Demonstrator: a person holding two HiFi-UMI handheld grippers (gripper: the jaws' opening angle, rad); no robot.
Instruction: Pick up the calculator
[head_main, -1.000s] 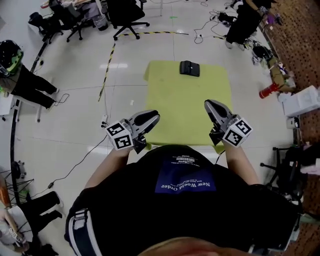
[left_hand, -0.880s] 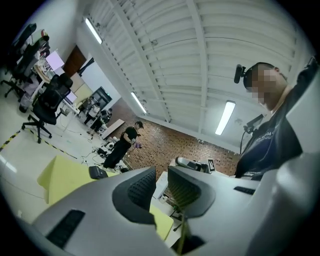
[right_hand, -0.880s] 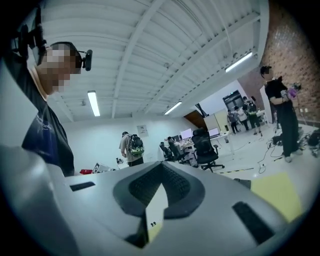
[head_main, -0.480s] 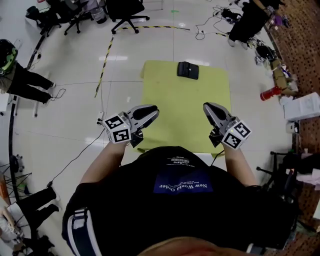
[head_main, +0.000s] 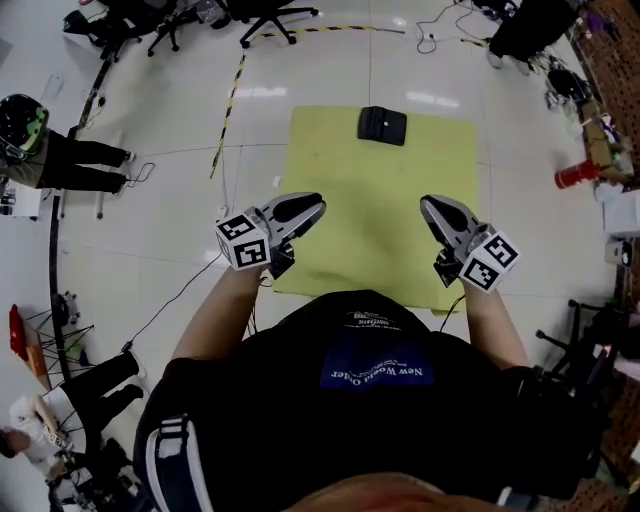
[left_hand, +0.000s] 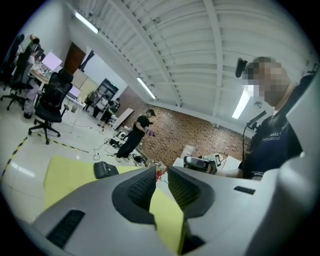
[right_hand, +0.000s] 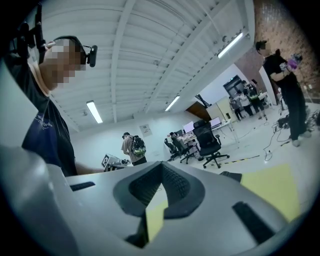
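The calculator (head_main: 383, 125), a small dark slab, lies flat near the far edge of a yellow-green mat (head_main: 340, 200) spread on the pale floor. It is well ahead of both grippers, between their lines of aim and a little nearer the right one's side. Neither gripper touches it.

The left gripper (head_main: 312, 205) hangs over the near left part of the mat, pointing roughly level toward the far side. In the left gripper view its two grey jaws are drawn almost together, with only a thin slit between the ribbed pads. Nothing sits in that slit; only mat and floor show through it. From there the calculator shows ahead and off to the left of the jaw tips.

The right gripper (head_main: 432, 207) hovers over the near right part of the mat, well apart from the left one. In the right gripper view its jaw tips meet and grip nothing. The calculator shows as a dark edge ahead and to the right of those jaws.

Beyond the calculator, past the mat's far edge, a strip of yellow-and-black tape (head_main: 232, 95) runs across the floor. Black office chairs (head_main: 270, 12) stand further off beyond the left gripper. A red object (head_main: 574, 175) lies on the floor off to the right gripper's outer side.
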